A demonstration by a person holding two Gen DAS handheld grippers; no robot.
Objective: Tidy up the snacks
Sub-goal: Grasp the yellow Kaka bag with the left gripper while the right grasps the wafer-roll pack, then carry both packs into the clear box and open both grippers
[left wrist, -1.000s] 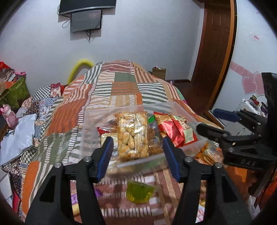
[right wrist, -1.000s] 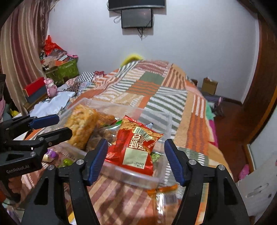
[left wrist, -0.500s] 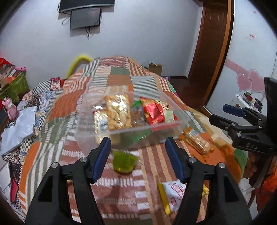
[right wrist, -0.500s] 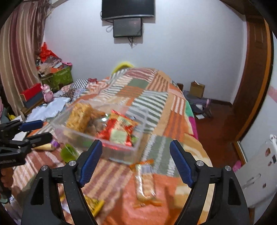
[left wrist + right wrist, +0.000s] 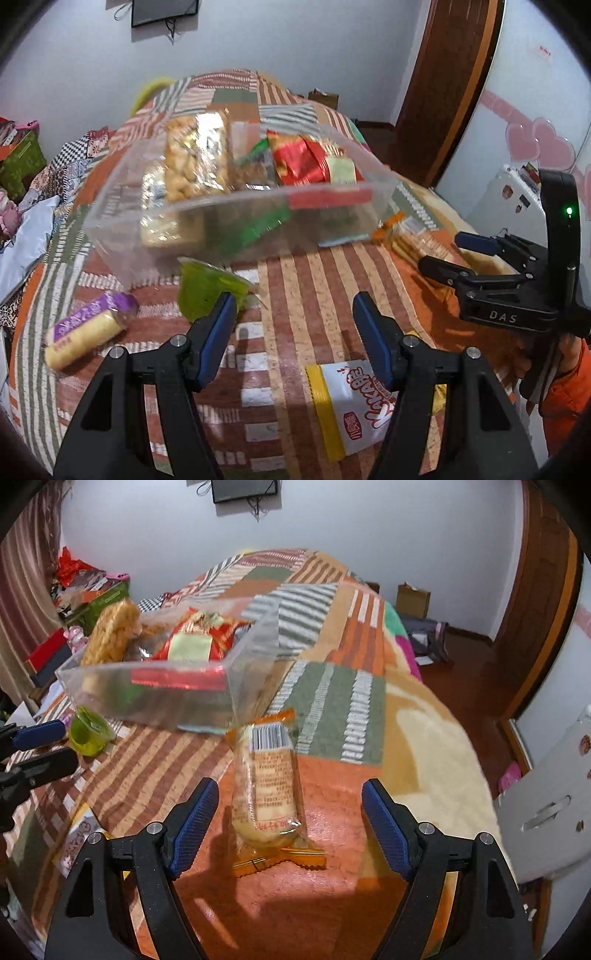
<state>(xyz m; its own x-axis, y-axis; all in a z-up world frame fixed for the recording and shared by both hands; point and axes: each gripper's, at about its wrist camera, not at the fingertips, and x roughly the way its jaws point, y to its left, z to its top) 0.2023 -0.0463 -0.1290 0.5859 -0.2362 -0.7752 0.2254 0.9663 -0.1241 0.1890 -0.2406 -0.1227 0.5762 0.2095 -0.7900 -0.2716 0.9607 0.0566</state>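
Bed (image 5: 332,686), patchwork cover: bare striped cloth fills the lower centre of the left view, bare orange cloth the lower centre of the right; the bed's edge curves down the right view toward the floor. Clear bin (image 5: 236,221), upper centre of the left view, holds a nut bag (image 5: 195,162) and red packs (image 5: 299,162). Loose items: green cup (image 5: 207,288) just before the bin, purple roll (image 5: 85,328) at left, white-yellow pack (image 5: 354,398) at lower right. Left gripper (image 5: 291,332): tilted down, jaws apart, empty. Right gripper (image 5: 290,827): tilted down, jaws wide and just opened further, straddling an orange-edged cake pack (image 5: 269,786) without touching it. Against a second ago both grippers have backed off the bin and dropped lower.
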